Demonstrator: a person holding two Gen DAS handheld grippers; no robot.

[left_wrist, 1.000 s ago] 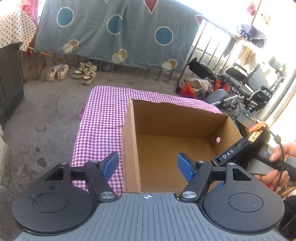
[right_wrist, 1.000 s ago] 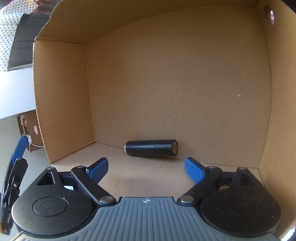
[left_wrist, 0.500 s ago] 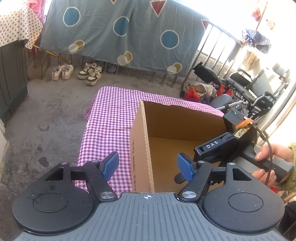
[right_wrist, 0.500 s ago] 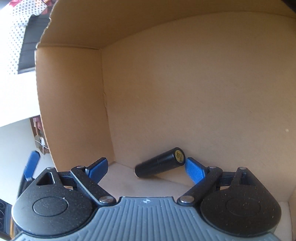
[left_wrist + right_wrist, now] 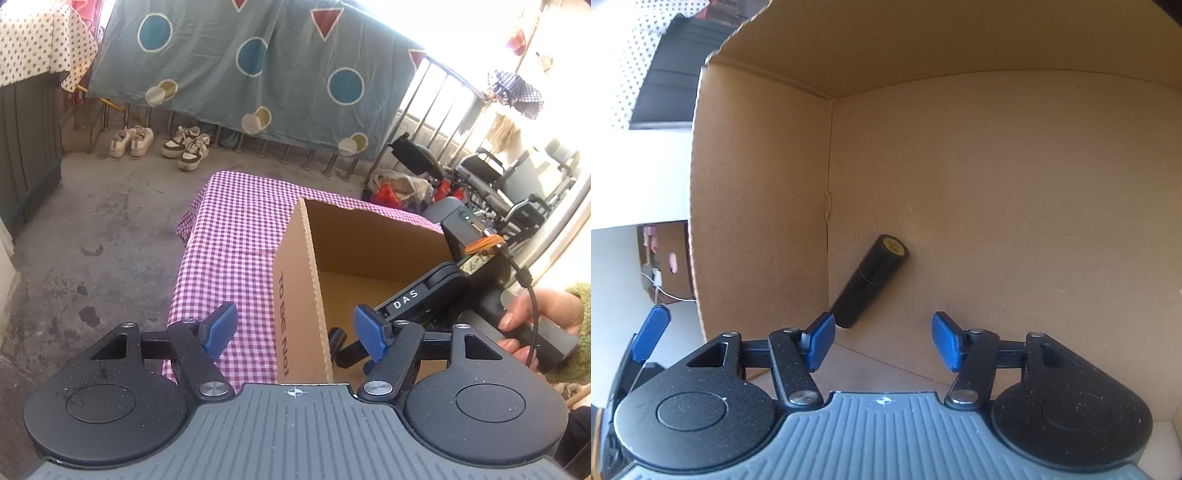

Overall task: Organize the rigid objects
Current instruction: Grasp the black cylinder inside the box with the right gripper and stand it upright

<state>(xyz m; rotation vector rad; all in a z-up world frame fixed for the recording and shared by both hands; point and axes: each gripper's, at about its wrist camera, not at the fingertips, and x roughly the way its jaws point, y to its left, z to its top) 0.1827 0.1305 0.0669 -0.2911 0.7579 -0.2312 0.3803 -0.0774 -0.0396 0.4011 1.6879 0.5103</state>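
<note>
Inside the open brown cardboard box (image 5: 997, 206), near a corner seam, lies a short black cylinder with a yellowish end cap (image 5: 872, 280) — it looks like a small torch or battery cell, though I cannot tell which. The right gripper (image 5: 882, 341) is just short of it, jaws spread wide and holding nothing; its left blue pad (image 5: 820, 339) appears close to the cylinder's near end. The left gripper (image 5: 295, 330) hangs outside, jaws wide apart and empty, straddling the box wall above the purple checked tablecloth (image 5: 229, 236). The cylinder is probably stiff, fairly light, smooth — and prone to roll. A grip across its middle, pads square to the axis, seems safest; pinching near an end may make it pivot or slip out.
</note>
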